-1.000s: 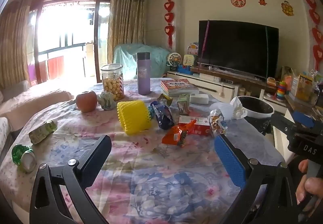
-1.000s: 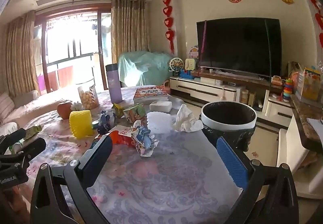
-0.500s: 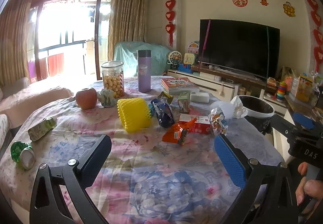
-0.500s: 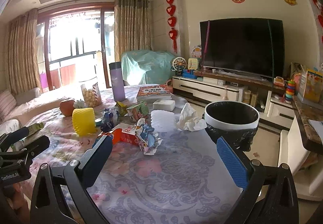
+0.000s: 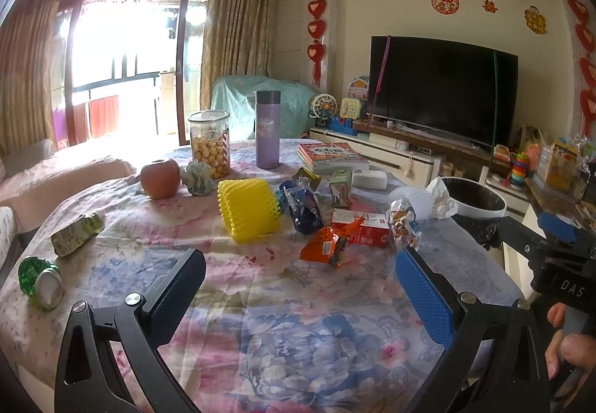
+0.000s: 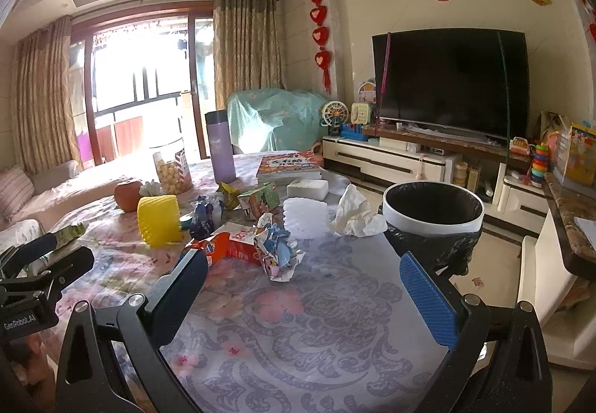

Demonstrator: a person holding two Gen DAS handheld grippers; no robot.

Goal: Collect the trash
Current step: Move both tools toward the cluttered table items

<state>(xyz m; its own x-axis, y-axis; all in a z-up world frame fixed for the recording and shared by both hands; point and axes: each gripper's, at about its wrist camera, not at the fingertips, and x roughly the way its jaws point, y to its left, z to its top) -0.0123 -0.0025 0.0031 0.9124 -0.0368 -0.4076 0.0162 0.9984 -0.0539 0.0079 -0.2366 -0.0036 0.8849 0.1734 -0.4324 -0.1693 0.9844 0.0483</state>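
Both tongs hang above the near edge of the counter [image 5: 283,331], empty. The left tongs [image 5: 300,286] stand spread wide with nothing between the pads; the right tongs [image 6: 303,286] are likewise spread and carry nothing. No piece has been gripped, so collection appears not to have begun.

The trash lies in a loose cluster at mid-counter. The bin [image 6: 434,206], lined with a black bag, stands off the right edge of the counter, probably so that pieces can be dropped in with a short swing.

Count of likely trash:
- one orange wrapper [image 5: 326,245], nearest the left tongs;
- one red-and-white carton [image 5: 359,228], touching the orange wrapper;
- one crumpled printed wrapper [image 6: 277,251], nearest the right tongs;
- one dark blue wrapper [image 5: 303,210];
- one white tissue [image 6: 354,213], just beside the bin;
- one crushed green can [image 5: 39,280] and one flattened green pack [image 5: 76,232], both well apart at the left edge.

Items judged to stay: one apple [image 5: 160,177], one jar [image 5: 209,143], one flask [image 5: 267,130], one yellow block [image 5: 247,208], one stack of books [image 5: 331,156].

The split seems sensible: each hand takes what is closest.
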